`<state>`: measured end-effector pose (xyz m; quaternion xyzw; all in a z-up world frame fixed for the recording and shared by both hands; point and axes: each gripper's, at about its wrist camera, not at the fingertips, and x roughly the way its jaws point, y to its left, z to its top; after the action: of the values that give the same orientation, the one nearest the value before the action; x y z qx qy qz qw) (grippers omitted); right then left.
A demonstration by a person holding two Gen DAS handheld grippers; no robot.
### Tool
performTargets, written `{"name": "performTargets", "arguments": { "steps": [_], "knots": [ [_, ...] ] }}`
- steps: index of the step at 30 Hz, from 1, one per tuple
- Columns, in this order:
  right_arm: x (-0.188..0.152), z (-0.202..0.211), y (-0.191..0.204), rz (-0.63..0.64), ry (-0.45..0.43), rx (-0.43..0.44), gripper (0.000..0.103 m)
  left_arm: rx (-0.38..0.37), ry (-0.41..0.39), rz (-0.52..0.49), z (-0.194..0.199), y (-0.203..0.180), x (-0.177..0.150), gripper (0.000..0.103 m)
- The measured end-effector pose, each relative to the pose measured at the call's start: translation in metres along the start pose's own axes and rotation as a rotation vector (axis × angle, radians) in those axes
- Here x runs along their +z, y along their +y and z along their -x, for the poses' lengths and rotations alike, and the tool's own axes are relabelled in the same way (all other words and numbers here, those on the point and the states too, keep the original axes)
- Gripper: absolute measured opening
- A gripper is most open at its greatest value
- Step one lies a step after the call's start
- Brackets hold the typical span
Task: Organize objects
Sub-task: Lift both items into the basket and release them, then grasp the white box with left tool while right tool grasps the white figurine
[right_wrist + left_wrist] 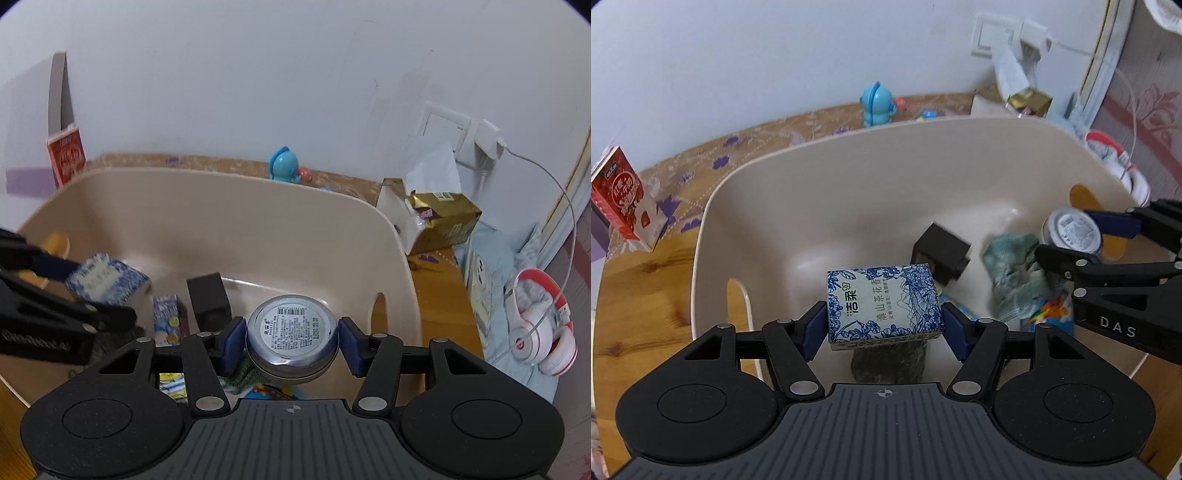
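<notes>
My left gripper (884, 323) is shut on a blue-and-white tissue pack (884, 308) and holds it over the beige plastic bin (849, 147). My right gripper (291, 338) is shut on a round silver tin (291, 330) with a white label, also over the bin (221, 192). The right gripper shows in the left wrist view (1082, 236) with the tin (1071, 230). The left gripper and tissue pack (107, 282) show at the left of the right wrist view. In the bin lie a black box (942, 254), a green cloth (1015, 280) and colourful packets (1052, 312).
The bin stands on a wooden table (639, 295). A red-and-white carton (622, 197) stands left, a blue toy figure (877, 105) behind the bin, a gold tissue box (439, 218) back right. White-and-red headphones (543, 332) lie right, near a wall socket and cable (487, 144).
</notes>
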<state>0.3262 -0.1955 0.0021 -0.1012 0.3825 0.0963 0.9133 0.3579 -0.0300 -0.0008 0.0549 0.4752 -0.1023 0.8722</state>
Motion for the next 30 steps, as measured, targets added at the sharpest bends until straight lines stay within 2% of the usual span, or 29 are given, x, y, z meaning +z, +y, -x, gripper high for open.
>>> {"name": "performTargets", "arguments": {
  "steps": [3, 4, 6, 9, 14, 20, 25, 30],
  "knots": [
    [0.001, -0.002, 0.004, 0.021, 0.018, -0.009, 0.055, -0.019, -0.028, 0.012, 0.005, 0.002, -0.001, 0.070],
    [0.001, -0.001, 0.005, 0.022, 0.016, -0.011, 0.060, -0.010, -0.039, 0.017, 0.009, 0.002, -0.001, 0.073],
    [0.002, 0.004, 0.004, 0.015, -0.002, -0.013, 0.062, -0.018, -0.064, 0.022, 0.015, 0.002, -0.001, 0.075],
    [0.001, 0.017, 0.002, 0.002, -0.045, -0.030, 0.067, 0.000, -0.108, 0.023, 0.031, -0.002, -0.003, 0.084],
    [-0.005, 0.053, 0.000, -0.005, -0.143, -0.063, 0.087, 0.031, -0.187, -0.010, 0.063, -0.010, -0.014, 0.084],
    [-0.023, 0.095, 0.002, 0.001, -0.226, -0.084, 0.101, 0.037, -0.246, -0.007, 0.098, -0.014, -0.038, 0.085],
    [-0.046, 0.113, 0.000, -0.026, -0.232, -0.064, 0.103, 0.053, -0.271, -0.026, 0.113, -0.015, -0.068, 0.086],
    [-0.071, 0.116, 0.004, -0.024, -0.194, -0.047, 0.103, 0.060, -0.284, -0.016, 0.119, -0.015, -0.101, 0.087]
  ]
}}
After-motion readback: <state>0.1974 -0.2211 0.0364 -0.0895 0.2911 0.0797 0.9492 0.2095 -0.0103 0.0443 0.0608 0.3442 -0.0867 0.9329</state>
